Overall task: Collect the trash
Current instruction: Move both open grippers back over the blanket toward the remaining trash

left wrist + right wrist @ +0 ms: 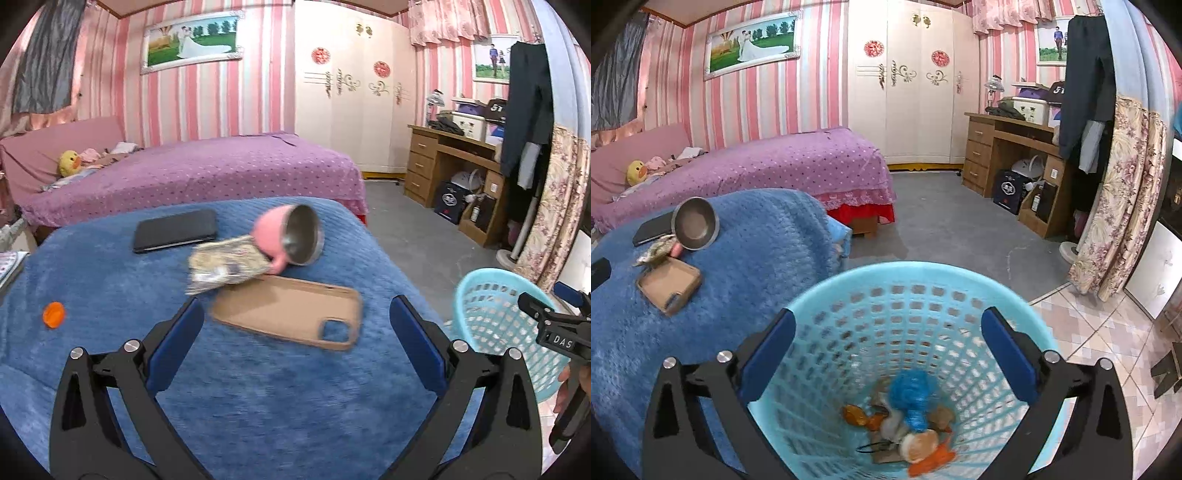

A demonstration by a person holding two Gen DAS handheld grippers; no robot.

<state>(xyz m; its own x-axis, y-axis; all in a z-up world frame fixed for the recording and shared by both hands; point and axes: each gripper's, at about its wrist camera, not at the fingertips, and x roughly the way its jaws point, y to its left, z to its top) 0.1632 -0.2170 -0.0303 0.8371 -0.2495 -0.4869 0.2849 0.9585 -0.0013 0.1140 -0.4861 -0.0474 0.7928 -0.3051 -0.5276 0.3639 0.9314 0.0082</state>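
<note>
A crumpled wrapper lies on the blue blanket, next to a tipped pink cup and a tan phone case. An orange cap lies at the left. My left gripper is open and empty, above the phone case. My right gripper is open and empty over the light blue basket, which holds a blue crumpled piece and several scraps. The basket and right gripper also show in the left wrist view.
A black phone lies on the blanket behind the wrapper. A purple bed stands beyond. A wooden desk and hanging clothes are at the right. Grey floor lies past the basket.
</note>
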